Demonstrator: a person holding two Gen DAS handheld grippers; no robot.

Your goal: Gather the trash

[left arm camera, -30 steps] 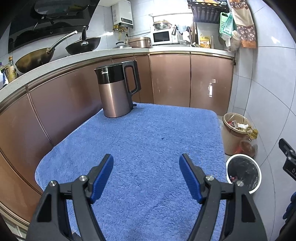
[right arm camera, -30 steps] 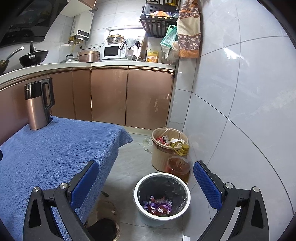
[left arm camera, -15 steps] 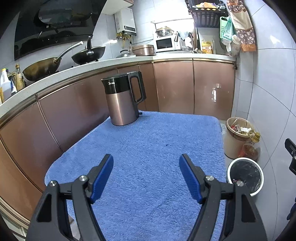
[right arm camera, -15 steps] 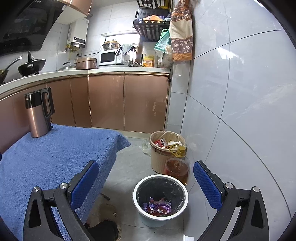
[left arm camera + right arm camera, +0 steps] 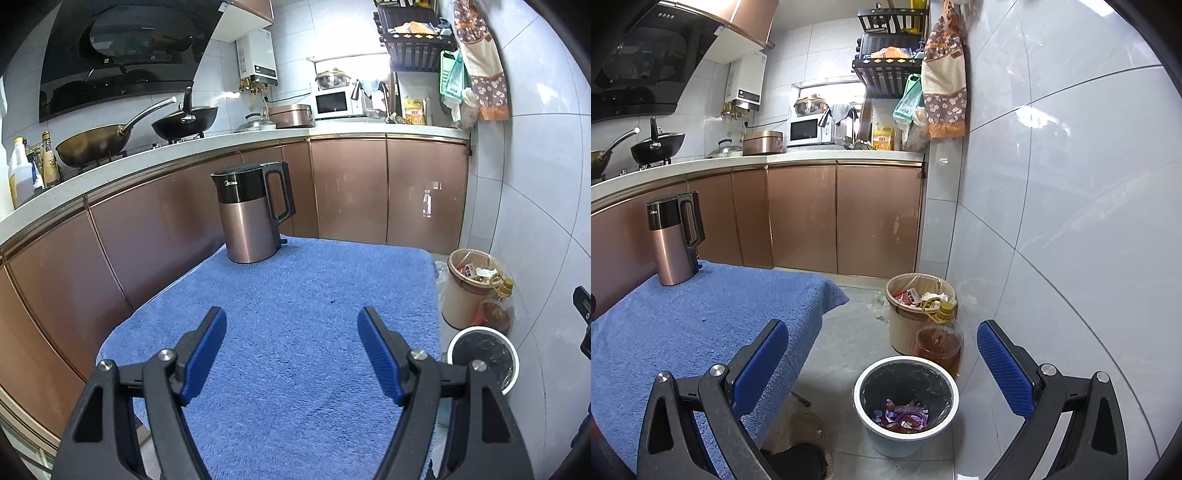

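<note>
Left gripper (image 5: 291,332): held wide apart and empty above the blue towel (image 5: 295,295).
Right gripper (image 5: 882,347): spread wide, nothing between its pads, over the floor.
Trash (image 5: 903,417): wrappers lay in a jumbled heap at the bottom of the white bin (image 5: 862,384), below and between the right fingers; no clear long axis.
Change: both cameras sat higher than a second before; the kettle (image 5: 251,218) looked farther off.
Beige bin (image 5: 905,325): upright just behind, a bottle (image 5: 940,343) beside it.
</note>
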